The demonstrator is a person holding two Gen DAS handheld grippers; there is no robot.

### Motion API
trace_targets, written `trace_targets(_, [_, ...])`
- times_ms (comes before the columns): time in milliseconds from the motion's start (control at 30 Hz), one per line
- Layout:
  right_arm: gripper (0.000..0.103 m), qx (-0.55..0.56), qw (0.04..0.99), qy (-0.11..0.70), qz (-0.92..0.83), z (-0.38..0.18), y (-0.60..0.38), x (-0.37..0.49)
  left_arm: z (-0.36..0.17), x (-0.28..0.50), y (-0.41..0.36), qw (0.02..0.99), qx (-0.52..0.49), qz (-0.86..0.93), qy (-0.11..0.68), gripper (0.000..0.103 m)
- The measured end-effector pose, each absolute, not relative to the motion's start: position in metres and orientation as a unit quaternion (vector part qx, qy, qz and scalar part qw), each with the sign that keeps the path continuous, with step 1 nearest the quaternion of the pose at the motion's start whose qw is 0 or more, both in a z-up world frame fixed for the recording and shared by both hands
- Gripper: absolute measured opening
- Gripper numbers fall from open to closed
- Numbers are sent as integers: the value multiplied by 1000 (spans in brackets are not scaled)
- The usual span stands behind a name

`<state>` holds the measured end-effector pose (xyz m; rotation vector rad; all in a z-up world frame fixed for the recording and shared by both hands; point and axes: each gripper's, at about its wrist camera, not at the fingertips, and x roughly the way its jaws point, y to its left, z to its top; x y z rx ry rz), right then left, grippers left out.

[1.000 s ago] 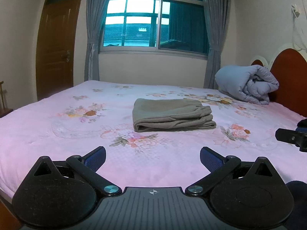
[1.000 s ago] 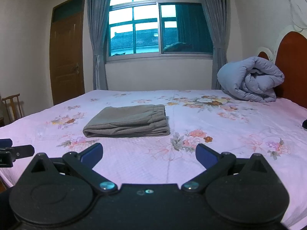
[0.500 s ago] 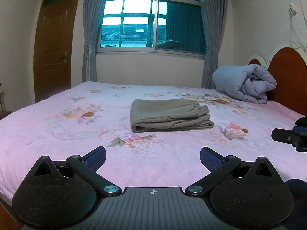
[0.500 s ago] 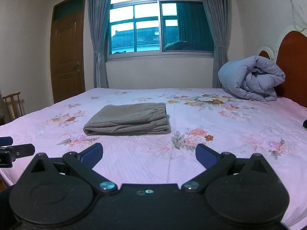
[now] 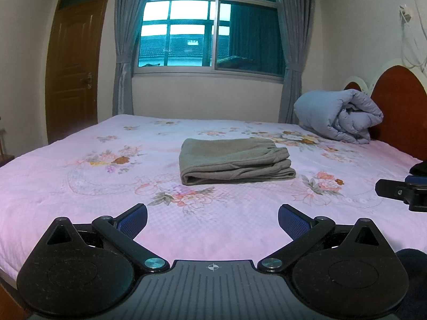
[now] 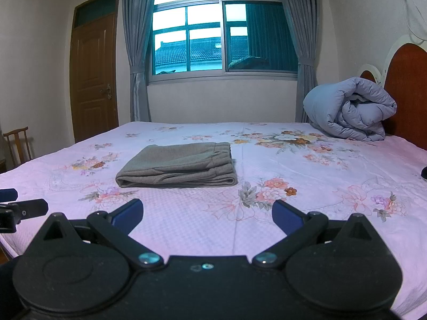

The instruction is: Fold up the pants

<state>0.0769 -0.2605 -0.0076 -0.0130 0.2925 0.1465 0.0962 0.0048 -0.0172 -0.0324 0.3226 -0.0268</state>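
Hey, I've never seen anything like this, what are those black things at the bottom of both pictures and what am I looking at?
Each picture comes from a camera on a handheld two-finger tool, looking forward along its fingers. One shows the left tool, the other the right tool; a person holds one in each hand. Both stand open and hold nothing. Ahead is a bed with a pink flowered sheet. On it lie grey-green pants, already folded into a neat stack, apart from both tools. A rolled blue-grey quilt sits by the headboard.
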Motion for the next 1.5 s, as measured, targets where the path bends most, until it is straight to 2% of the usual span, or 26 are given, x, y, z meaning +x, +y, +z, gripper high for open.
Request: trace_targets(1500, [97, -8, 986, 146, 74, -7, -261, 77, -15, 92, 4, 990, -9, -21, 138, 103])
